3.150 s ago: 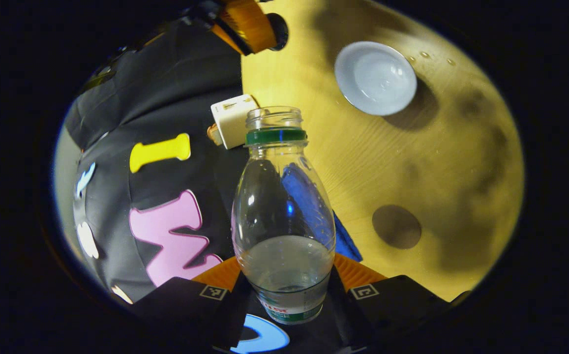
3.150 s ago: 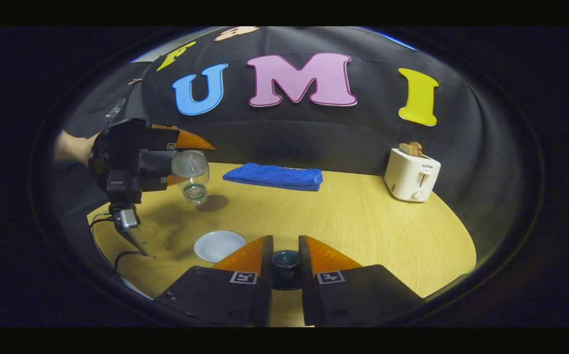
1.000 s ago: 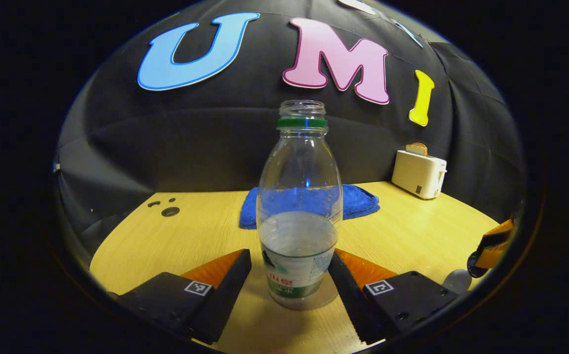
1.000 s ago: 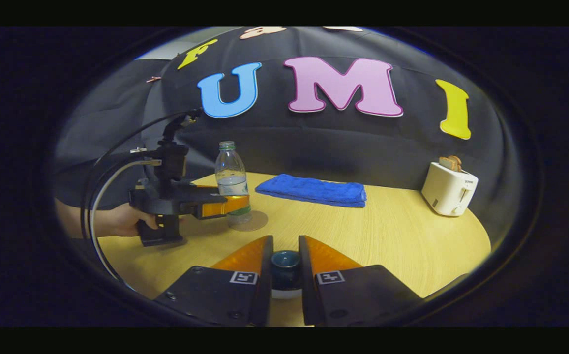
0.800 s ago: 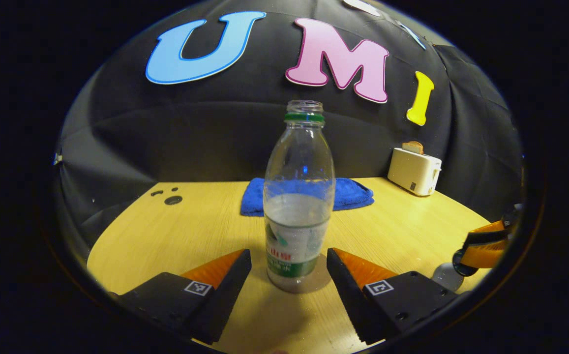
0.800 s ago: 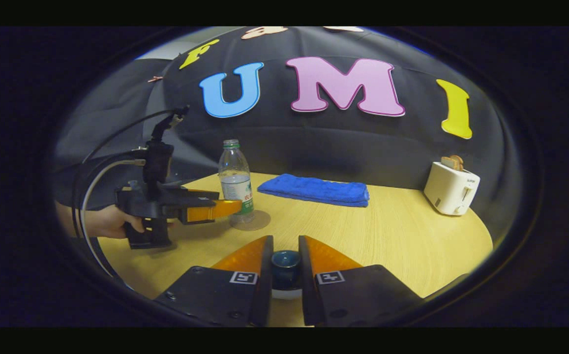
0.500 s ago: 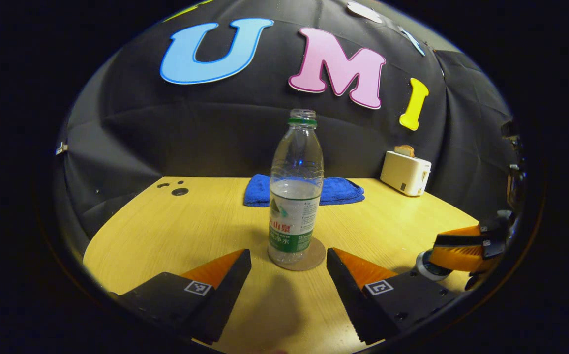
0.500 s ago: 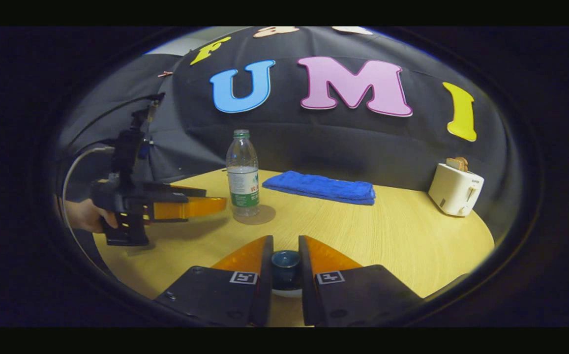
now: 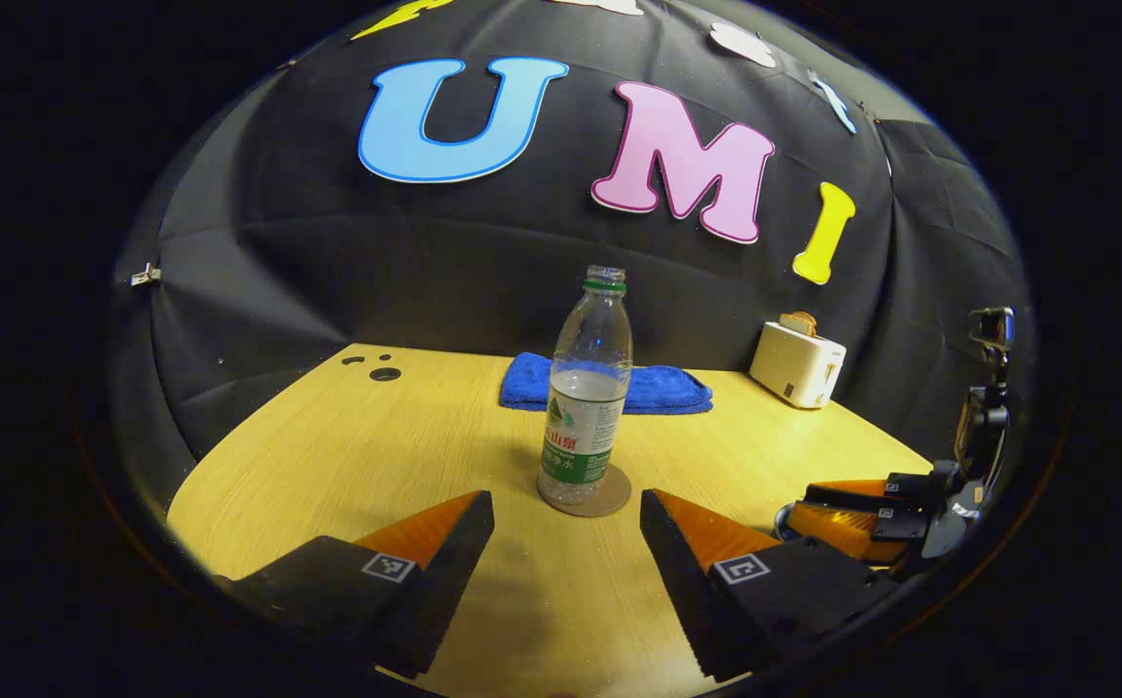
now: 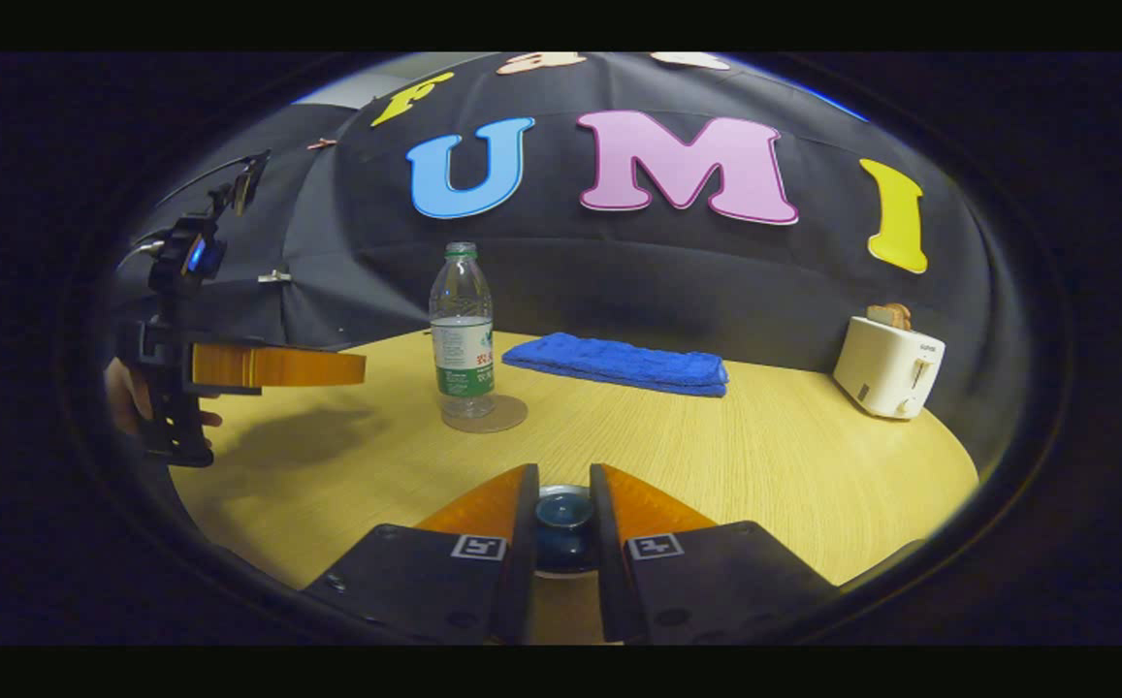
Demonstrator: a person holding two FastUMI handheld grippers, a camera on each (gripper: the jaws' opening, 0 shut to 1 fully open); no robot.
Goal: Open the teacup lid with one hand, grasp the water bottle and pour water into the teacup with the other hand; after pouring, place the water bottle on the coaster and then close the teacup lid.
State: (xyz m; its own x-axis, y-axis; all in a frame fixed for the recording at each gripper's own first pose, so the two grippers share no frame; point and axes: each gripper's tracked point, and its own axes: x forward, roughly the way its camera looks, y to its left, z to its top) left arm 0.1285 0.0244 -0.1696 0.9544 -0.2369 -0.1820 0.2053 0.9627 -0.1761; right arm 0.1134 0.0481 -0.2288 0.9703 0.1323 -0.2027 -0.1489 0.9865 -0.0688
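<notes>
We see the bottle (image 9: 585,388) standing upright on the round coaster (image 9: 609,499), out on the wooden table (image 9: 347,436). It is clear plastic, uncapped, with a green ring at the neck and a white-and-green label around its lower body; water fills it to just above the label. In the left gripper view, our left gripper (image 9: 565,519) has its fingers spread wide apart with nothing between them, a little short of the bottle and not touching it. In the right gripper view that same gripper (image 10: 328,368) hangs above the table to the left of the bottle, held by a hand (image 10: 124,393).

Our right gripper (image 10: 563,514) is clamped on the dark blue knob of the lid (image 10: 563,512), both fingers pressed against it; what lies under the lid we cannot tell. Behind the bottle lies a folded blue towel (image 10: 619,364), and a white toaster (image 10: 885,366) stands near the far right edge.
</notes>
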